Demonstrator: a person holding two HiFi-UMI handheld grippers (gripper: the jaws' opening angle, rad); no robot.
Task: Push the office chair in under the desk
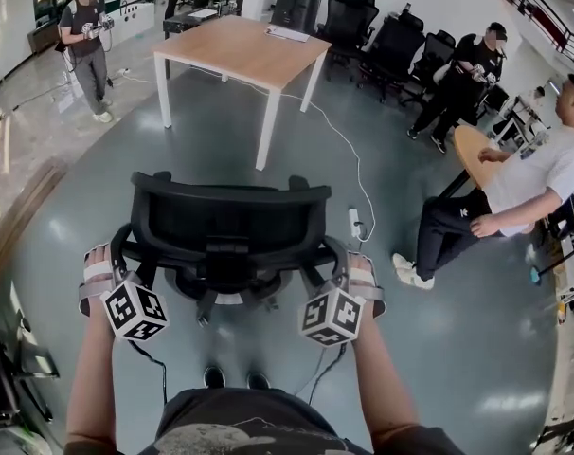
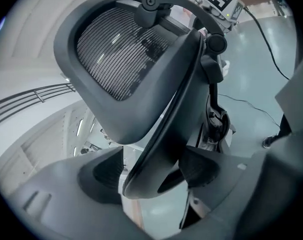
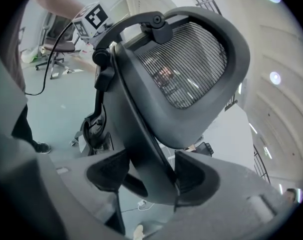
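Observation:
A black mesh office chair stands on the grey floor just in front of me, its back toward me. The wooden desk with white legs is well beyond it. My left gripper is at the left side of the backrest and my right gripper at the right side. In the left gripper view the chair's curved back frame fills the gap of the left gripper, both pads against it. In the right gripper view the right gripper clamps the back frame the same way.
A white cable runs across the floor from the desk to a power strip right of the chair. A person sits at the right by a round table. Others stand far left and far right. Several black chairs line the back.

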